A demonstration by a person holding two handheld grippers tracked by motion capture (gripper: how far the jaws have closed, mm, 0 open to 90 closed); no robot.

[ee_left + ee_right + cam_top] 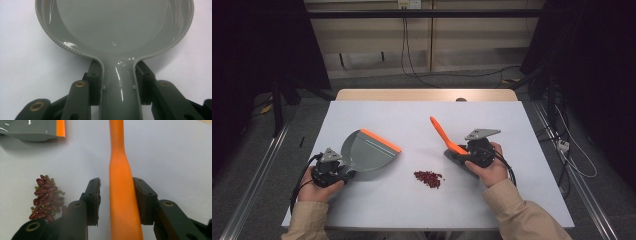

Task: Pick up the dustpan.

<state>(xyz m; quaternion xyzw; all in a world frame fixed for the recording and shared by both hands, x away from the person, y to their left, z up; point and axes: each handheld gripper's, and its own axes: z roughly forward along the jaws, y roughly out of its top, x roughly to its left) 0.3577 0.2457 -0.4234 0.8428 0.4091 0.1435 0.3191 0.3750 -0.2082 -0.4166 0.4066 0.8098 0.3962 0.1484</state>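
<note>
Left tongs: the grey dustpan is being pinched by its handle, both pads pressed against the sides, at the lower left of the high view.
Right tongs: the orange brush handle is being held between the jaws; one pad is pressing on it, a slight gap is being left at the other in the right gripper view.
Dustpan: being kept flat on the white table, its orange lip turned toward the centre.
Brush: being held tilted at centre right, handle pointing up and away.
Beans: a small pile of red beans with a few green ones is lying low at the centre, between both tools and apart from each.
Step in hand: judged as the set-up before sweeping; nothing is being swept yet.
Next move: the dustpan lip is to be brought just beside the pile, and the bristles lowered behind the beans.
</note>
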